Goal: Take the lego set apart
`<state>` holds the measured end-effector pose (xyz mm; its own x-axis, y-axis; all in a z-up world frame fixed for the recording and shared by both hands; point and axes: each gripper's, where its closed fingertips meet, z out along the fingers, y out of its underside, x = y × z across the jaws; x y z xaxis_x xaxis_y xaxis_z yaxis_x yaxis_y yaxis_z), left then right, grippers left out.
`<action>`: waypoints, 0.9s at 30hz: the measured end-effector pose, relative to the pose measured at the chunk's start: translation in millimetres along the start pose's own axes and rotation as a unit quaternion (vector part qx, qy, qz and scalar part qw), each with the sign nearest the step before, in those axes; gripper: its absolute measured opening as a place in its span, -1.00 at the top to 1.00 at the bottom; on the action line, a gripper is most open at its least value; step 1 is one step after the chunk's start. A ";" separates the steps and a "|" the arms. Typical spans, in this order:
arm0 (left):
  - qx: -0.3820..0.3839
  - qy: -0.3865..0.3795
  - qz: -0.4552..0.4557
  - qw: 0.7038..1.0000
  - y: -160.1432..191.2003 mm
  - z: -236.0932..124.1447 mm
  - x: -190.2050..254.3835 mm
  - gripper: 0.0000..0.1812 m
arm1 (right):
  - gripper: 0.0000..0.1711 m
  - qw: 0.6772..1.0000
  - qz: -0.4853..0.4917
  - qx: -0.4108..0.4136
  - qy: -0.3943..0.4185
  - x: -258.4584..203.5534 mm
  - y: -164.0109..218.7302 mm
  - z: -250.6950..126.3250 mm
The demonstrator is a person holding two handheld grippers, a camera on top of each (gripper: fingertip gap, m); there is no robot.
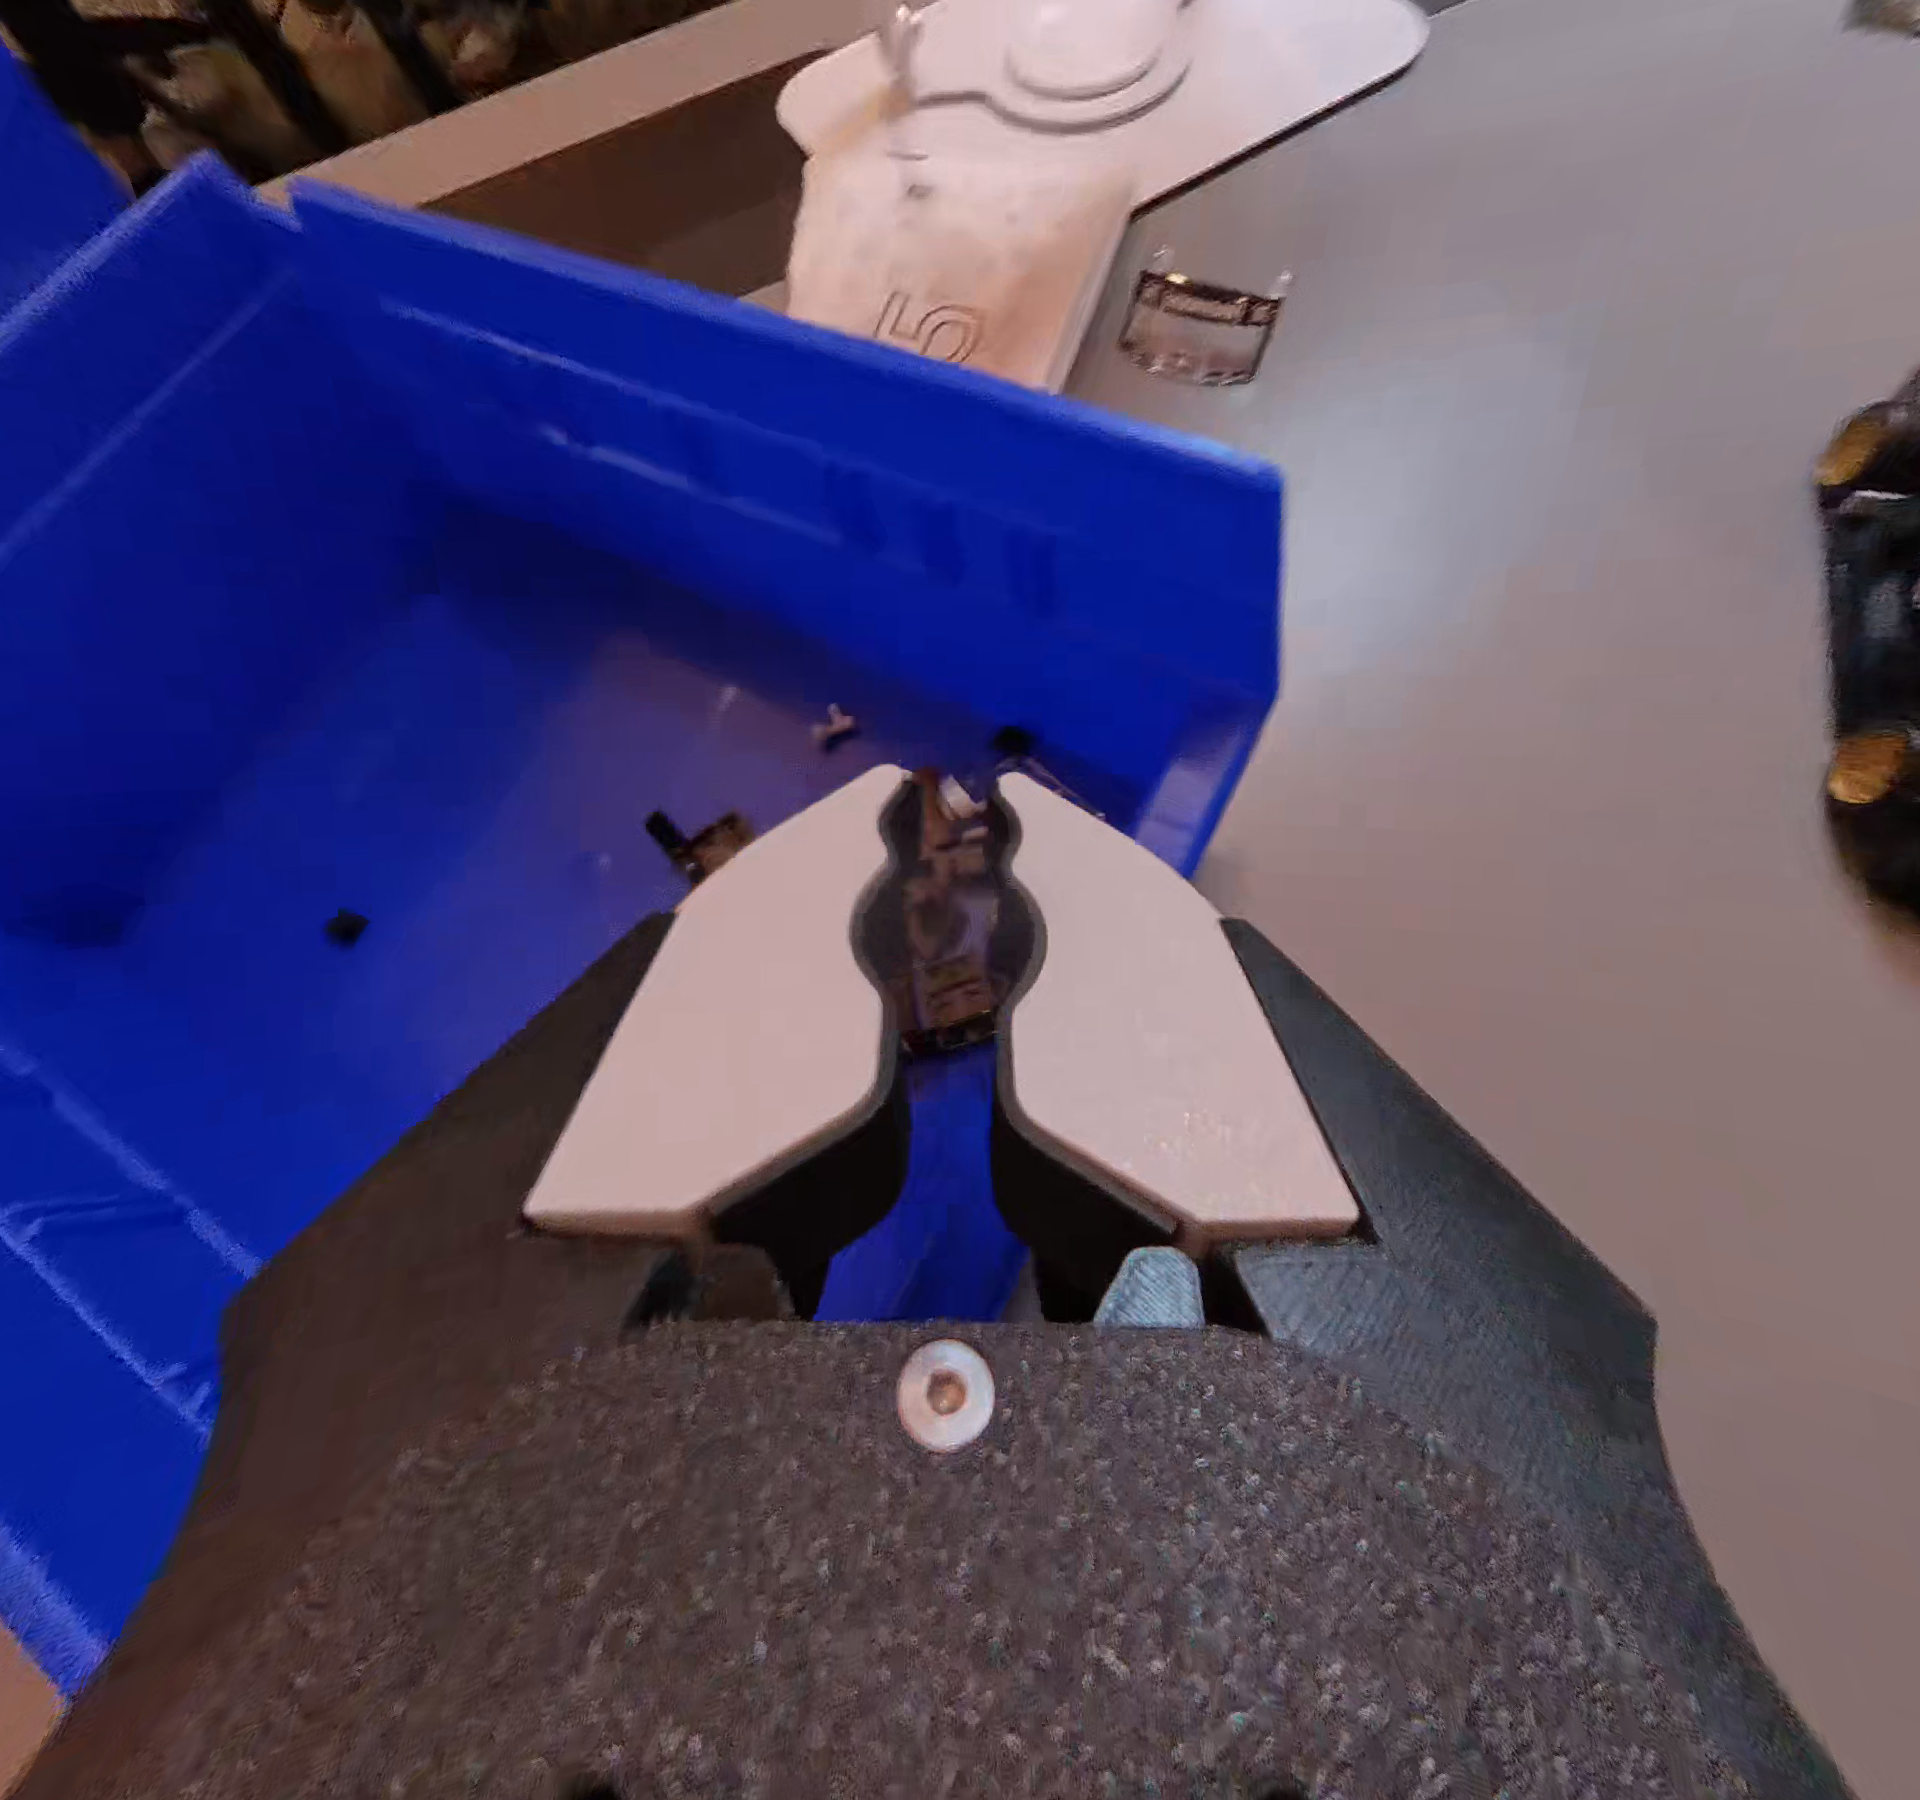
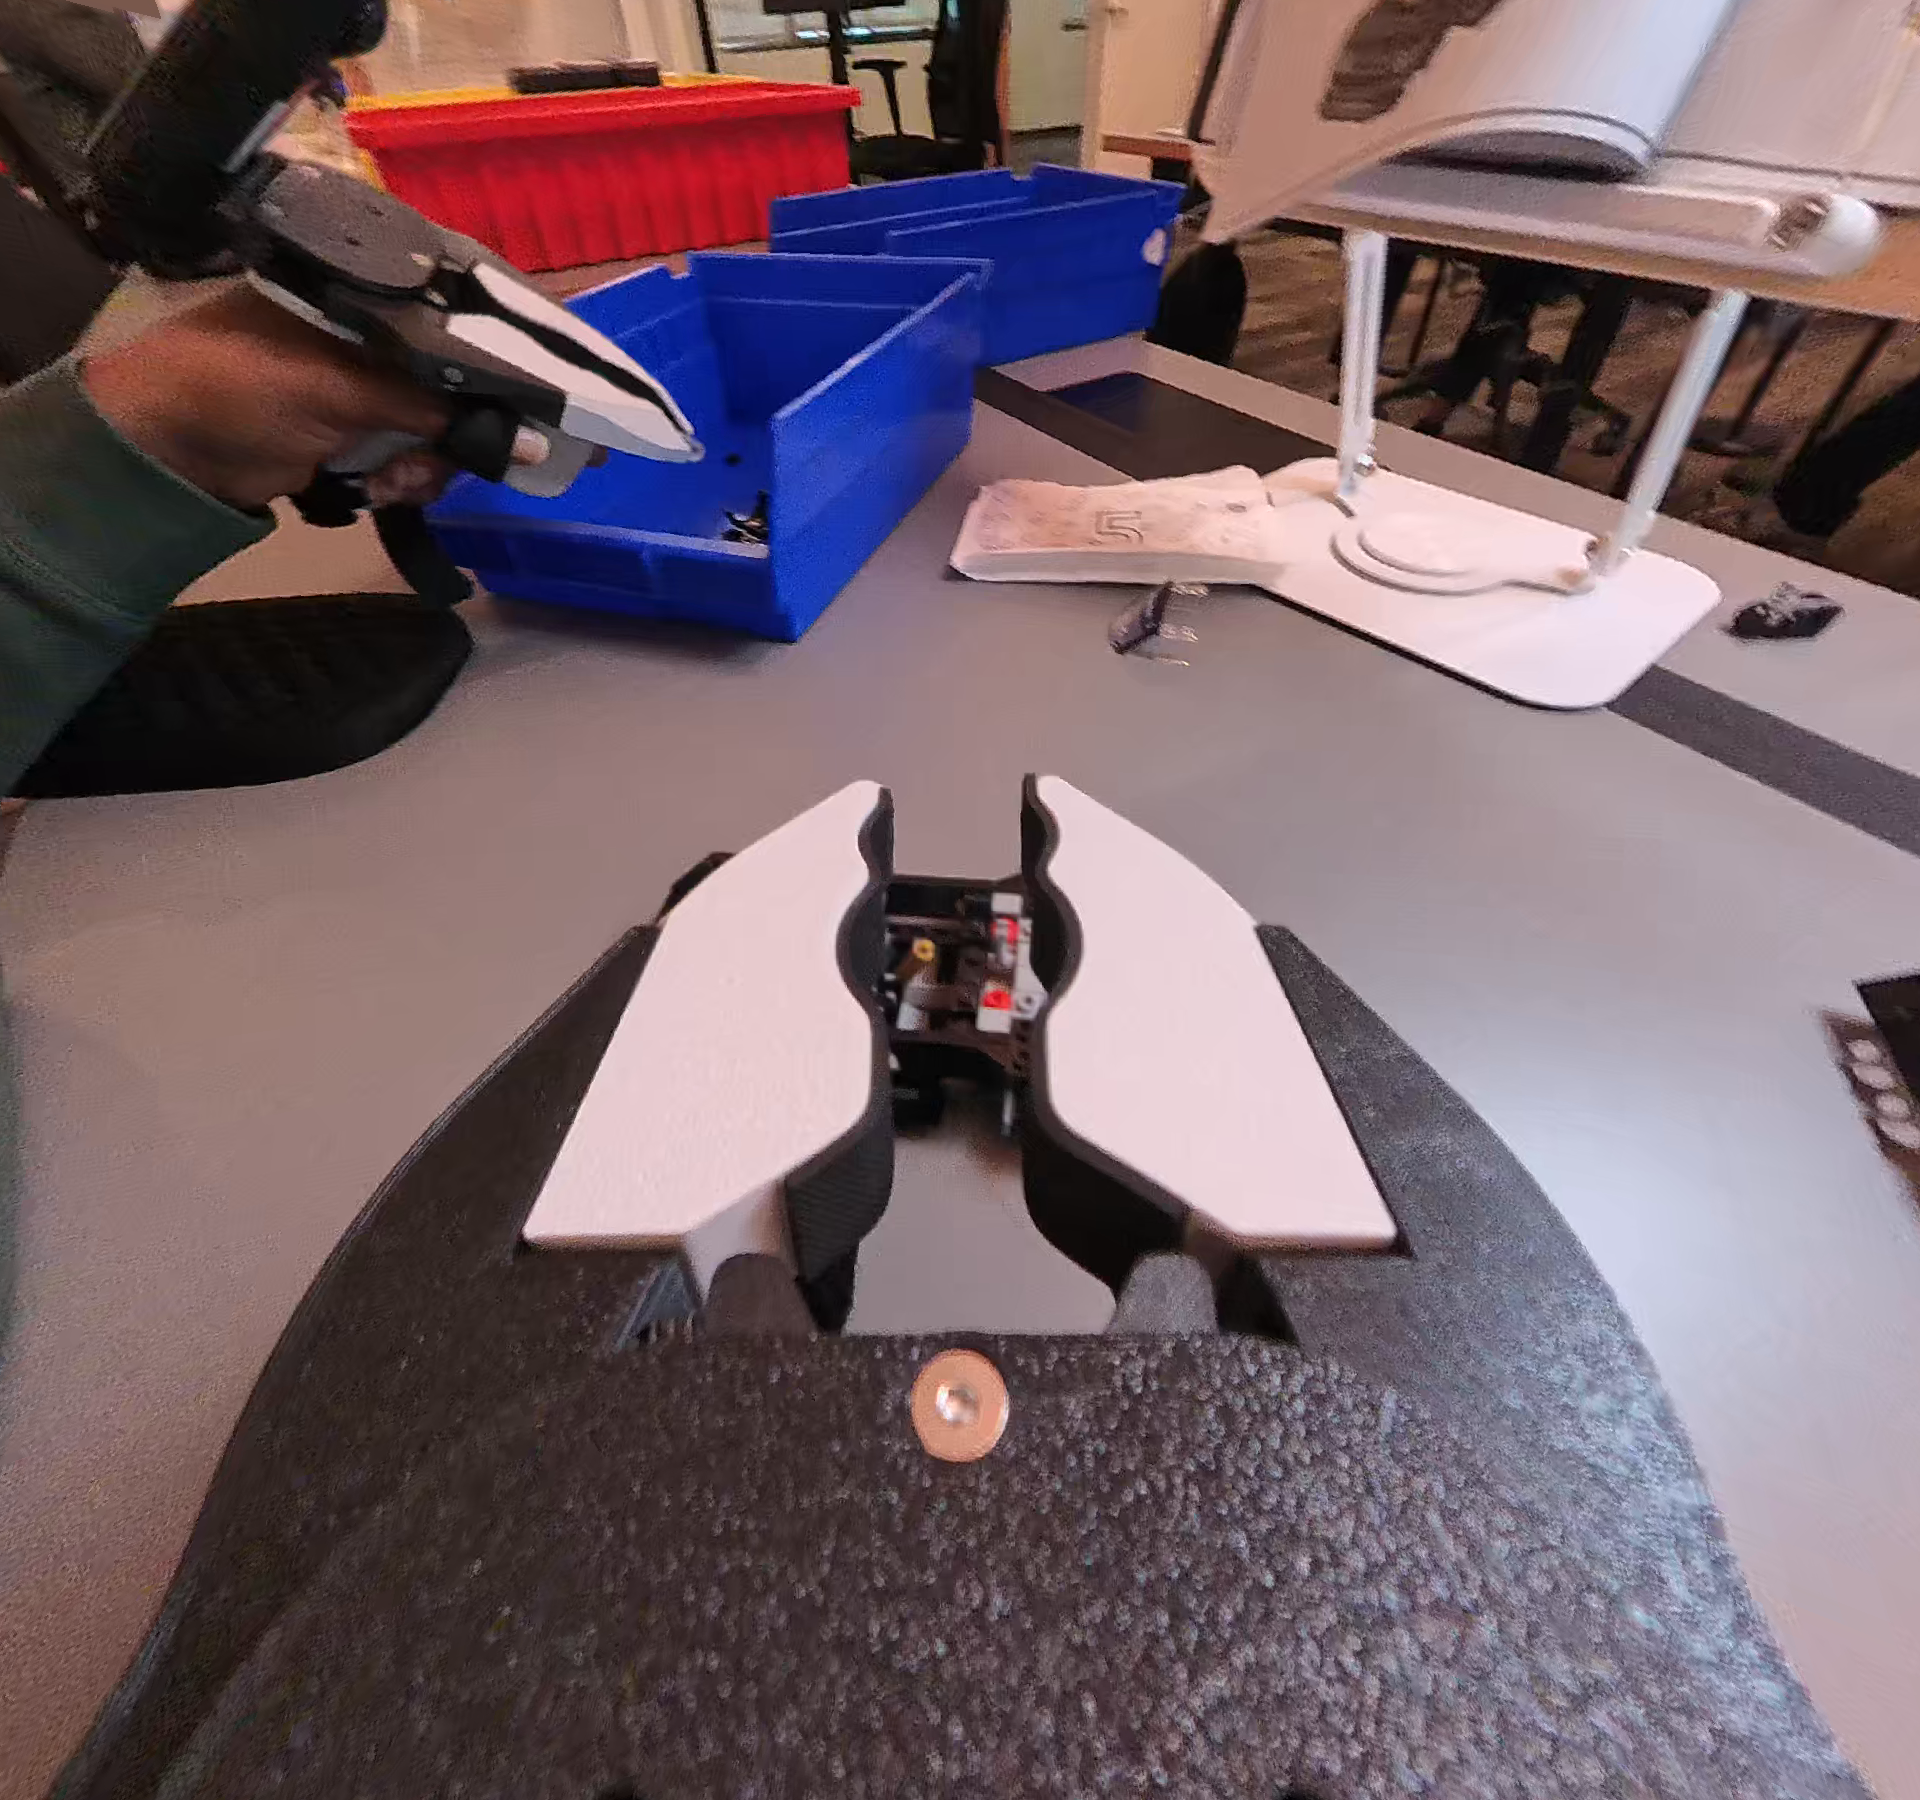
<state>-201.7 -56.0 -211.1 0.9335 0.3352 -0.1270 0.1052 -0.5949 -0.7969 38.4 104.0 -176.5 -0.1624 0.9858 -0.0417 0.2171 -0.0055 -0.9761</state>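
Observation:
My left gripper hangs over the near right corner of a blue bin, its fingertips a narrow gap apart. Small dark and brown lego pieces lie on the bin floor, and more show blurred through the gap. In the right wrist view the left gripper is above the same bin, with a hand on its handle. My right gripper is low over the grey table, fingers apart. The black lego set, with red, grey and yellow bits, sits between them, behind the tips. It also shows at the right edge of the left wrist view.
A white stand base carries an open booklet on the far right. A white numbered bag and a small clear part lie in front of it. A second blue bin and a red bin stand behind. A studded black plate is at the right edge. The grippers' ends are close to 30 cm from one another.

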 end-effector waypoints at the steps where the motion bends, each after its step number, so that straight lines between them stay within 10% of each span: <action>1: -0.006 -0.005 -0.004 1.000 3.0 2.3 -3.0 0.78 | 0.73 1.000 0.003 -0.004 0.005 3.6 2.3 -1.8; 7: 0.020 0.021 -0.013 0.999 -3.0 3.4 9.3 0.47 | 0.75 1.000 0.013 -0.028 0.001 9.0 16.3 -3.1; 16: 0.047 0.329 0.079 0.940 -11.9 3.6 183.1 0.23 | 0.76 0.996 0.031 -0.084 -0.016 -0.2 33.4 3.0; 27: -0.007 0.403 0.168 0.899 4.8 30.2 264.4 -0.12 | 0.85 0.983 -0.038 -0.178 0.008 4.4 43.7 41.2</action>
<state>35.2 51.8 -266.3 0.8577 -0.5009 0.1156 -0.2300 -0.5750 -0.7851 7.6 101.2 -228.1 -0.1765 0.9837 0.0348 0.5277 0.1244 -0.8403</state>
